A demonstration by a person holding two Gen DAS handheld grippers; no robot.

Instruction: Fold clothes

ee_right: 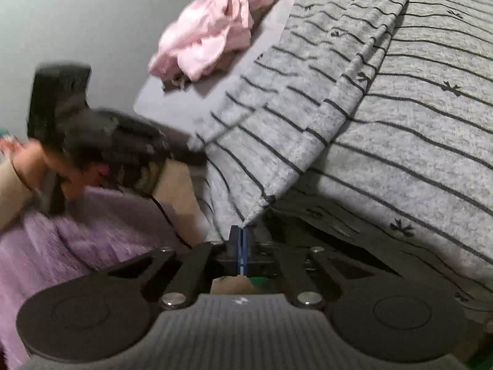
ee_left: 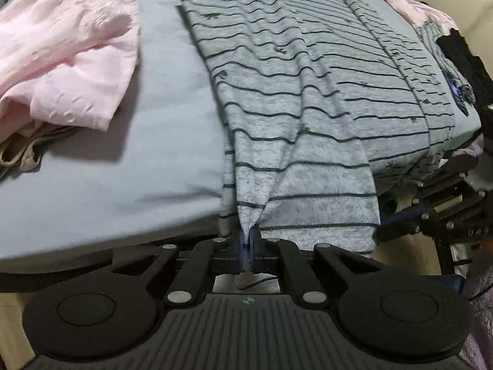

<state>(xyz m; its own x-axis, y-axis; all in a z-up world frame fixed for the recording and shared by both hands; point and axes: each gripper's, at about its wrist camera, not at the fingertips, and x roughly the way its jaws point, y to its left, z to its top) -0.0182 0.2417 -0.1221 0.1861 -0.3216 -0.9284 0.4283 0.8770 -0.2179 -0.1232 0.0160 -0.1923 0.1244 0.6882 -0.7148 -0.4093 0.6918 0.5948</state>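
Observation:
A grey garment with thin dark stripes (ee_left: 295,86) lies on the pale blue bed sheet (ee_left: 148,141) and hangs over its near edge. My left gripper (ee_left: 248,240) is shut on the garment's lower hem corner, and the cloth runs taut up from the jaws. The right wrist view shows the same striped garment (ee_right: 385,129) folded over itself. My right gripper (ee_right: 242,237) is shut on another corner of it at the bed's edge. The left gripper and the hand holding it (ee_right: 101,141) show blurred at the left of the right wrist view.
A crumpled pink garment (ee_left: 61,49) lies on the sheet at the far left, also in the right wrist view (ee_right: 212,34). More pink and dark clothes (ee_left: 431,12) pile at the far right. A purple fuzzy cloth (ee_right: 67,240) lies below the bed edge.

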